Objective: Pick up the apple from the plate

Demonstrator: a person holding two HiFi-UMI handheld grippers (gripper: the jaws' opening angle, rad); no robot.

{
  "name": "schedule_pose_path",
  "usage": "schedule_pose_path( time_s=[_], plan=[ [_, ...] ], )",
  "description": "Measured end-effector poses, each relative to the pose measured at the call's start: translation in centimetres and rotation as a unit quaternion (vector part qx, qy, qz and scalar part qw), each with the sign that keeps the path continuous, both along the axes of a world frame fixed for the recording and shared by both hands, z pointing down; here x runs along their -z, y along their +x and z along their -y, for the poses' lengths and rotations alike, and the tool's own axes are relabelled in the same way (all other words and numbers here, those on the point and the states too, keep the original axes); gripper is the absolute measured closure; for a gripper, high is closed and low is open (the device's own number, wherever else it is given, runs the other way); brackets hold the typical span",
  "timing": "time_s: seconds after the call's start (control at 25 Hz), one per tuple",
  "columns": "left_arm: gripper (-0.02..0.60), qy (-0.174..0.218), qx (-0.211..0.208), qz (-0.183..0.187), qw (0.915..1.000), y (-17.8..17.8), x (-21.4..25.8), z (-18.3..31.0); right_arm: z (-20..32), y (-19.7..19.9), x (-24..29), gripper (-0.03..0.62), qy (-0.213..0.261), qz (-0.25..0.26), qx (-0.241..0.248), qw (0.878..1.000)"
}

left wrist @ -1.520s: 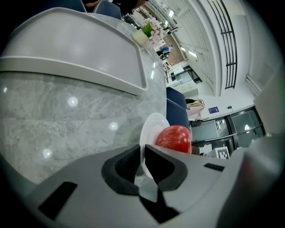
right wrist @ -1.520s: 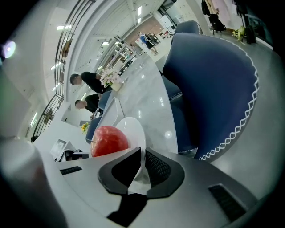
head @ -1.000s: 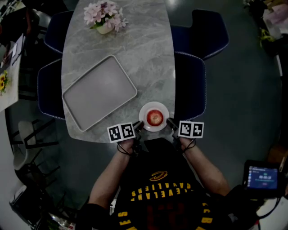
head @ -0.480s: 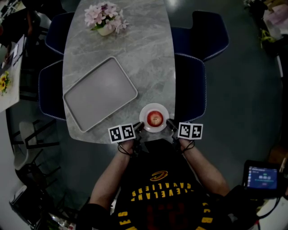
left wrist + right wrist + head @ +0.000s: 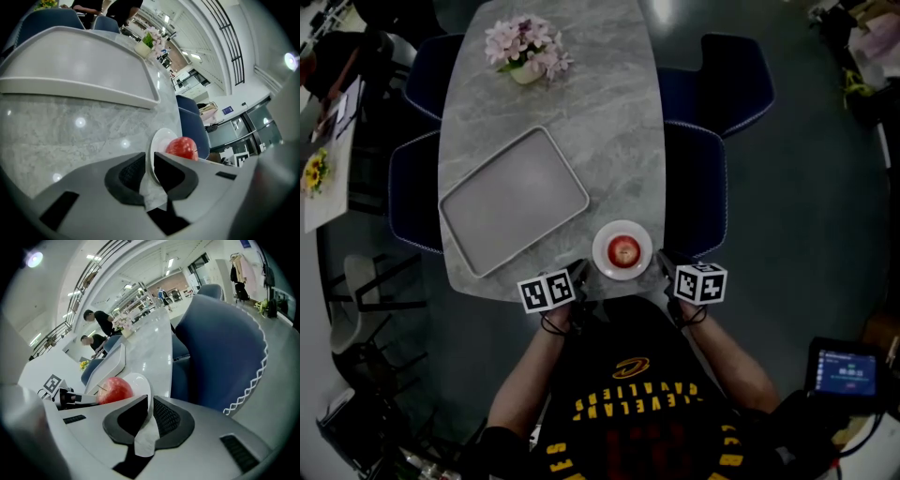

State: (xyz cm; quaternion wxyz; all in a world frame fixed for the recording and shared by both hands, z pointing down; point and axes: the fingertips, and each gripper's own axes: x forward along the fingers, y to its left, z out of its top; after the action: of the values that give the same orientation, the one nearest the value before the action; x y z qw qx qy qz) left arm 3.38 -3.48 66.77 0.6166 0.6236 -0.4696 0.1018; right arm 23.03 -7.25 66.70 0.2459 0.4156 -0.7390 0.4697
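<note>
Head view, L to R.

Left-side chairs (image 5: pixel 411 192): blue, pushed in along the table's left side.

Table (image 5: pixel 614 131): grey marble, long, rounded end twd the person.

Tray (image 5: pixel 514 200): grey, rectangular, on the table's left half, set at an angle. Pot of pink flowers (image 5: pixel 528 45) at the far end, beyond the tray.

Left gripper (image 5: pixel 580 271): at the near table edge, just left of the plate, angled down twd it, marker cube behind the jaws. Jaws opening, gap narrow. Left gripper view shows the plate's rim in that gap w/ table surface below it. Can't tell if the pads press it. Head view puts the tips just beside the rim.

Plate (image 5: pixel 606 242): small, white, round, close to the near table edge, right of the tray's near corner and apart from it.

Apple (image 5: pixel 624 249): red, mid-plate, stem end up. Sits between the 2 grippers, neither touching it.

Right gripper (image 5: pixel 660 259): at the plate's right side, angled down twd it. Jaws narrow. Right gripper view shows the rim running into the gap, pads tight on both sides, looks pinched.

Right-side chairs (image 5: pixel 698 183): blue, pale zigzag stitching on the edge.

Far lower right: small lit screen (image 5: pixel 847 367).
</note>
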Motion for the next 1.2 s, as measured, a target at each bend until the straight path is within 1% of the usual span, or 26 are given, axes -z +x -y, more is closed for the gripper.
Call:
schedule_pose_path(
  time_s=[0.08, 0.16, 0.2, 0.24, 0.28, 0.32, 0.4, 0.44, 0.48, 0.52, 0.56, 0.6, 0.68, 0.76, 0.84, 0.88, 0.92, 1.0, 1.04, 1.12, 1.2],
  plan=[
    [0.529, 0.03, 0.006, 0.008, 0.9995, -0.8, 1.9, 0.5, 0.7, 0.0, 1.8, 0.553, 0.03, 0.007, -0.001, 1.0],
    [0.529, 0.078, -0.003, 0.028, 0.9966, -1.5, 4.7, 1.4, 1.7, -0.5, 4.7, 0.553, 0.079, 0.02, 0.0, 0.997],
    [0.529, 0.107, -0.012, 0.041, 0.9933, -1.8, 6.4, 2.0, 2.2, -1.1, 6.4, 0.553, 0.108, 0.03, 0.001, 0.994],
    [0.531, 0.138, -0.023, 0.051, 0.9888, -1.9, 8.2, 2.5, 2.7, -1.8, 8.2, 0.562, 0.136, 0.041, 0.003, 0.99],
    [0.557, 0.168, -0.035, 0.055, 0.9837, -1.9, 10.2, 3.1, 3.2, -2.6, 10.1, 0.588, 0.161, 0.052, 0.005, 0.986],
    [0.581, 0.194, -0.046, 0.051, 0.9786, -1.7, 12.3, 3.6, 3.5, -3.6, 11.9, 0.589, 0.18, 0.064, 0.006, 0.982],
    [0.581, 0.238, -0.063, 0.027, 0.9689, -0.8, 16.8, 4.3, 3.7, -5.6, 15.8, 0.588, 0.211, 0.085, 0.009, 0.974],
    [0.581, 0.261, -0.072, 0.017, 0.9624, -0.3, 19.3, 4.5, 3.6, -6.5, 17.8, 0.588, 0.227, 0.091, 0.01, 0.969],
    [0.581, 0.288, -0.083, 0.013, 0.954, 0.2, 21.8, 4.6, 3.4, -7.3, 19.9, 0.588, 0.246, 0.094, 0.012, 0.964],
    [0.581, 0.317, -0.095, 0.015, 0.9434, 0.6, 24.3, 4.8, 3.3, -8.0, 22.1, 0.588, 0.269, 0.095, 0.013, 0.958],
    [0.581, 0.349, -0.107, 0.02, 0.9306, 0.9, 26.9, 5.1, 3.3, -8.8, 24.3, 0.588, 0.294, 0.095, 0.014, 0.951],
    [0.581, 0.383, -0.118, 0.027, 0.9158, 1.1, 29.5, 5.4, 3.3, -9.5, 26.6, 0.588, 0.323, 0.094, 0.016, 0.941],
    [0.581, 0.451, -0.134, 0.042, 0.8817, 1.2, 34.6, 6.0, 3.5, -10.9, 31.5, 0.588, 0.385, 0.092, 0.018, 0.918],
    [0.581, 0.513, -0.142, 0.056, 0.845, 1.1, 39.6, 6.0, 3.4, -11.8, 36.6, 0.589, 0.445, 0.092, 0.014, 0.89],
    [0.581, 0.563, -0.146, 0.067, 0.8105, 1.1, 43.7, 5.2, 2.7, -12.3, 41.3, 0.588, 0.499, 0.089, 0.004, 0.862],
    [0.581, 0.584, -0.146, 0.069, 0.7957, 1.0, 45.4, 4.7, 2.1, -12.5, 43.4, 0.588, 0.523, 0.085, -0.001, 0.848],
    [0.581, 0.601, -0.146, 0.068, 0.7831, 0.9, 46.9, 4.0, 1.3, -12.7, 45.2, 0.589, 0.546, 0.078, -0.005, 0.834],
    [0.581, 0.629, -0.142, 0.056, 0.7624, 0.9, 49.3, 2.4, -0.5, -12.9, 47.8, 0.588, 0.584, 0.061, -0.014, 0.809],
    [0.581, 0.642, -0.141, 0.048, 0.7524, 0.9, 50.2, 1.7, -1.5, -12.9, 48.8, 0.589, 0.599, 0.052, -0.018, 0.799],
    [0.581, 0.662, -0.142, 0.037, 0.7349, 1.1, 51.6, 0.4, -3.2, -13.0, 50.1, 0.588, 0.623, 0.029, -0.026, 0.782],
    [0.581, 0.675, -0.152, 0.042, 0.7207, 1.4, 52.2, -0.5, -4.7, -13.3, 50.7, 0.588, 0.645, -0.006, -0.028, 0.763]
  ],
)
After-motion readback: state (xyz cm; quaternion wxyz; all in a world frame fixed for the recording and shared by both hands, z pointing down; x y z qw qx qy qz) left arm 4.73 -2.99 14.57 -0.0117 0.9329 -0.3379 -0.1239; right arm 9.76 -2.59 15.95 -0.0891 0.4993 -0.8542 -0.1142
